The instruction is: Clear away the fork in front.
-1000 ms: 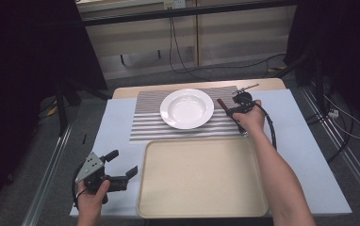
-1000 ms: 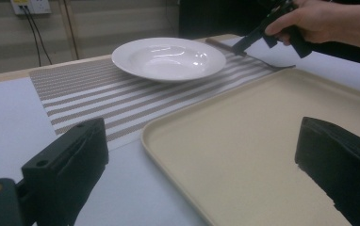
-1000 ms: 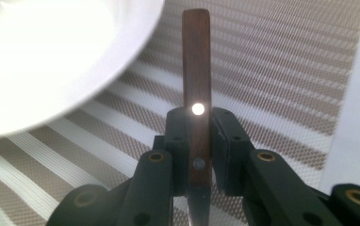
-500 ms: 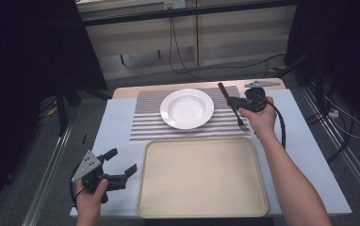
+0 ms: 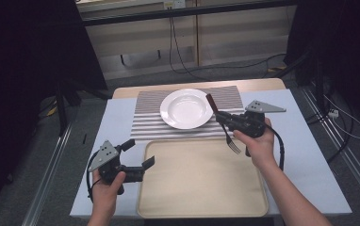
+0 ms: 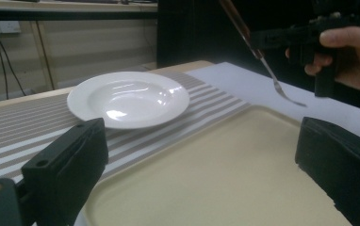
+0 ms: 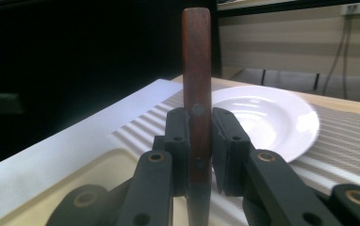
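A fork (image 5: 228, 135) with a dark wooden handle (image 7: 196, 70) hangs tines-down in the air, just past the far right edge of the beige tray (image 5: 201, 188). My right gripper (image 5: 221, 118) is shut on the fork's handle, seen close up in the right gripper view (image 7: 197, 150). A white deep plate (image 5: 186, 108) rests on the striped mat (image 5: 145, 126) beyond the tray. My left gripper (image 5: 140, 153) stands open by the tray's near left corner, nothing between its jaws. In the left gripper view (image 6: 201, 179) the plate (image 6: 128, 96), fork (image 6: 268, 70) and tray (image 6: 216, 174) lie ahead.
A pale blue cloth (image 5: 305, 141) covers the table under the mat and tray. Table edges drop off left and right to a grey floor with cables (image 5: 343, 117). Wooden cabinets stand behind the table.
My right gripper has carried the fork from right of the plate toward the near side, so its tines now hang by the tray's far edge. The left gripper has barely moved.
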Available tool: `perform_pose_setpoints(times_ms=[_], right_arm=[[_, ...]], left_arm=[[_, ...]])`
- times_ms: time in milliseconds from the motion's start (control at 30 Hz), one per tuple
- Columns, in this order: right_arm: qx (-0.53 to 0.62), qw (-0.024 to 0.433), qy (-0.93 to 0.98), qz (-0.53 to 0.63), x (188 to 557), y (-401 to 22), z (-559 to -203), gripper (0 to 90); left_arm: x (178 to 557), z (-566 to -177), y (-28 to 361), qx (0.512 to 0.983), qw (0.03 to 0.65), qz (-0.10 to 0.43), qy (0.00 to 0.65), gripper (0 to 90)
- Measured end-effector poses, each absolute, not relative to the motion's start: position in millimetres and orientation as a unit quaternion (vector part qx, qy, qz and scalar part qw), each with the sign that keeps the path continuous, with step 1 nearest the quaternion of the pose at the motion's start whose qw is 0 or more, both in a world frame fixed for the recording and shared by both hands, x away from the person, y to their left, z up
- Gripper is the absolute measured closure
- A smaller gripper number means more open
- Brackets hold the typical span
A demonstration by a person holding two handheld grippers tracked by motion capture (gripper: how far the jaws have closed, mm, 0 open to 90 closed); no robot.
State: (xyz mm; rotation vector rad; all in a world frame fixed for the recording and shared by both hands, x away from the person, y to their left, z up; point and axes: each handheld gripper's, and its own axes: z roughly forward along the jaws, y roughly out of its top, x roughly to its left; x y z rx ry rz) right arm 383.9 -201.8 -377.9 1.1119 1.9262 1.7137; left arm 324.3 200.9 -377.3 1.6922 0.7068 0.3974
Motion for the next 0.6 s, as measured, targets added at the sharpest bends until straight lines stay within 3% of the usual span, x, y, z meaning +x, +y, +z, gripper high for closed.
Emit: perform_pose_setpoints(times_ms=[300,600], right_arm=[[0.367,0.153,0.686,0.609,359,-183,-394,77.7],[0.351,0.139,0.681,0.627,353,-163,-394,77.7]], left_arm=[[343,-374,152,0.730,0.594,0.143,0.307,3.5],[361,-372,128,0.724,0.602,0.130,0.311,5.3]])
